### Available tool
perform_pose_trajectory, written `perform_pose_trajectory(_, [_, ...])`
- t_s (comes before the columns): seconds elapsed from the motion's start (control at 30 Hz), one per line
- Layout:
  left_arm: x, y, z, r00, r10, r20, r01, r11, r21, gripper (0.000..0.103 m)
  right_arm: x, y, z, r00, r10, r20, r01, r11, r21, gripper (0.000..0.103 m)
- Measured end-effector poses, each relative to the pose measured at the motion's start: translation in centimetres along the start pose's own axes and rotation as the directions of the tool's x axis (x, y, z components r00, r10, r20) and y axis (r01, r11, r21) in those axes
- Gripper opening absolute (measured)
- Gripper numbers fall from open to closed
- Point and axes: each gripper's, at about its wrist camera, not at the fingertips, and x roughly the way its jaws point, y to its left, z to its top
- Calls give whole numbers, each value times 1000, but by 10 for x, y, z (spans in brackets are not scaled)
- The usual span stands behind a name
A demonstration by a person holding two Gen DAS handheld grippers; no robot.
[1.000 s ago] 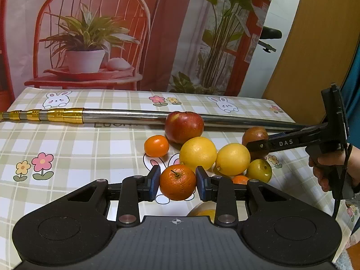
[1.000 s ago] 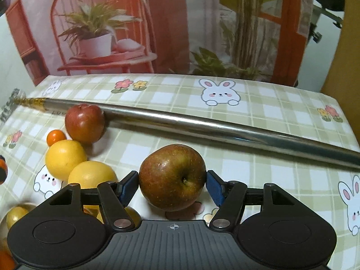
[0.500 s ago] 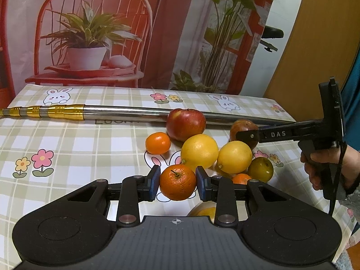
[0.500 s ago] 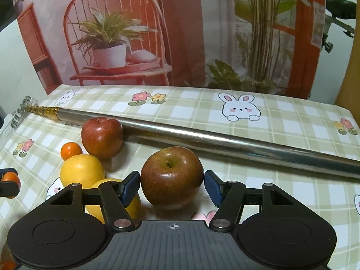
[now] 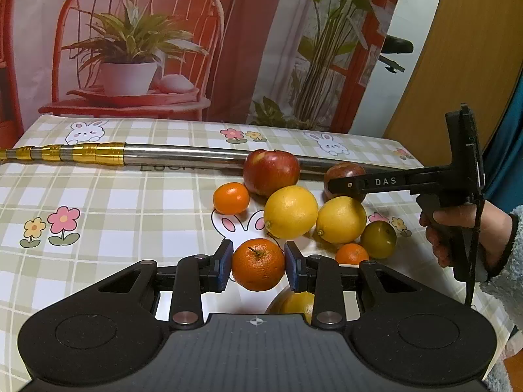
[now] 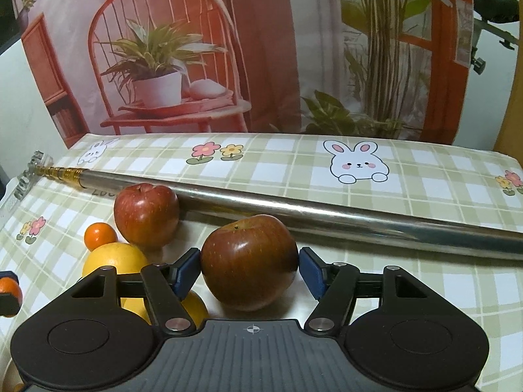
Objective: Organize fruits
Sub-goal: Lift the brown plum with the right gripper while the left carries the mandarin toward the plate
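Observation:
My left gripper [image 5: 258, 264] is shut on an orange mandarin [image 5: 258, 264] and holds it above the checked tablecloth. My right gripper [image 6: 250, 268] is shut on a dark red apple [image 6: 248, 261]; in the left wrist view the right gripper [image 5: 340, 184] holds that apple [image 5: 343, 171] near the pole. On the cloth lie a red apple [image 5: 271, 171], a small mandarin [image 5: 231, 197], two lemons [image 5: 290, 211] [image 5: 340, 219], a green-yellow fruit [image 5: 378, 239] and another small mandarin [image 5: 351, 254]. A yellow fruit [image 5: 295, 303] is partly hidden under my left gripper.
A long steel pole with a gold end [image 5: 163, 156] lies across the table behind the fruit. A printed backdrop [image 5: 147, 49] hangs behind the table's far edge. A wooden panel [image 5: 457, 65] stands at the right. The person's right hand [image 5: 457, 228] grips the right handle.
The right gripper has lifted the dark apple and tilted it so its stem points up, moving toward the pole. The left gripper still holds the mandarin, slightly raised.

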Motion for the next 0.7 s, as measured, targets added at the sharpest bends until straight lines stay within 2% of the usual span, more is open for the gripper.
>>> perform_pose_trajectory(0.37, [-5, 1, -3, 1000, -9, -3, 9, 1000, -15, 36, 4, 13, -4, 999, -26, 24, 27, 997, -67, 61])
perform_pose_trajectory(0.57, [-13, 0, -14, 1000, -15, -16, 15, 1000, -16, 36, -27, 0, -17, 994, 6, 105, -10, 999, 35, 61])
perform_pose_trajectory(0.7, [-20, -3, -25, 999, -19, -26, 19, 1000, -15, 36, -57, -3, -28, 986, 26, 167, -37, 997, 64, 61])
